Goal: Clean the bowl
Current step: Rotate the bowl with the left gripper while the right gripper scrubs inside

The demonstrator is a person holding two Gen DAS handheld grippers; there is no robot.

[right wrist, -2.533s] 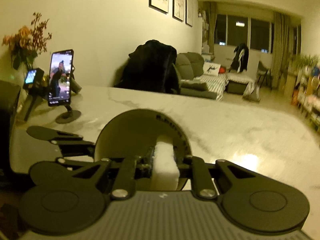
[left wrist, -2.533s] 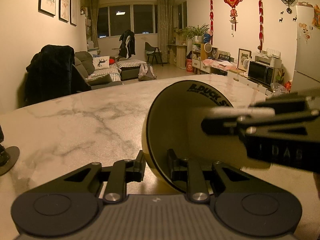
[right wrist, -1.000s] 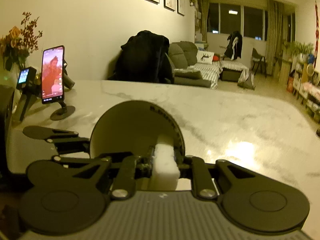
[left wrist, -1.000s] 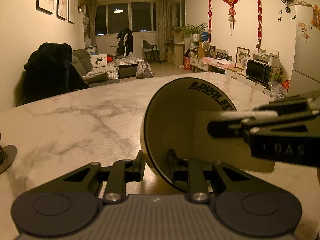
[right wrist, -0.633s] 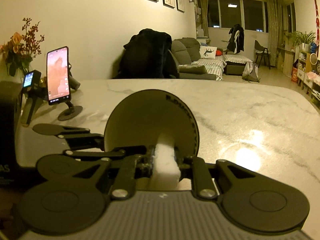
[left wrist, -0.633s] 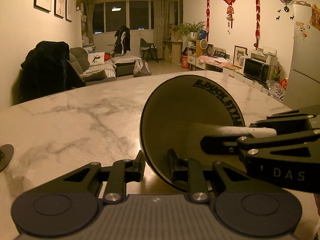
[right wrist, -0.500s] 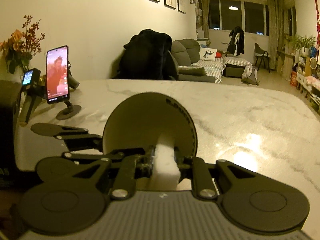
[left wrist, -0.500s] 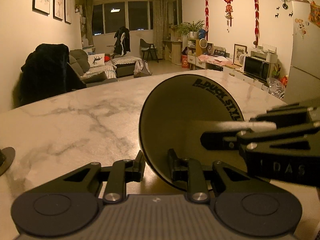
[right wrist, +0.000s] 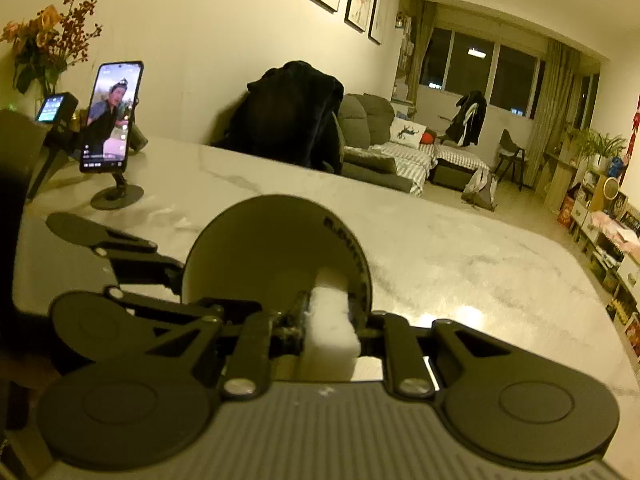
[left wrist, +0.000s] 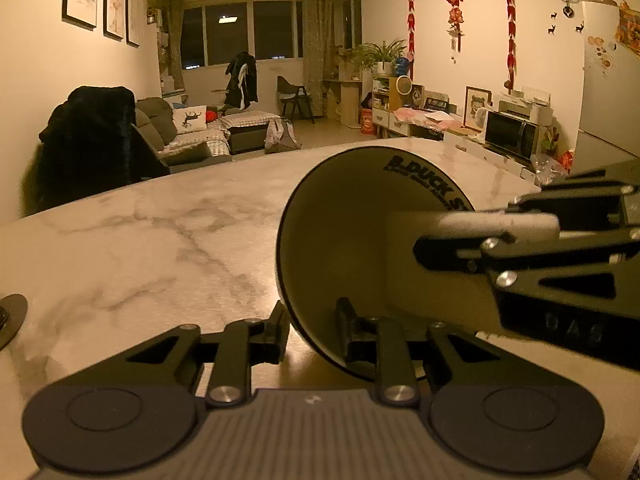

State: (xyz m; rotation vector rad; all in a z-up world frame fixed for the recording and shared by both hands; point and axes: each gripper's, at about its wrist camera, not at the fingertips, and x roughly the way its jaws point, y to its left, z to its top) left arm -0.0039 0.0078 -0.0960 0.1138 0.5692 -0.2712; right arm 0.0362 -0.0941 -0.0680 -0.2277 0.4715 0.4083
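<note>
Left gripper [left wrist: 310,330] straddles the bowl [left wrist: 344,240] rim, one finger outside, one inside; its jaws are opening, rim between them, and whether the pads press on it I can't tell. Bowl is tipped on edge above the marble tabletop [left wrist: 140,240], mouth facing the right gripper [right wrist: 328,330]. Right gripper is clenched on a white sponge [right wrist: 330,332], sponge tip inside the bowl against the inner wall near the printed rim lettering. Farther left on the tabletop: phone on a stand [right wrist: 110,118], lit, and flowers [right wrist: 48,40] behind it.
</note>
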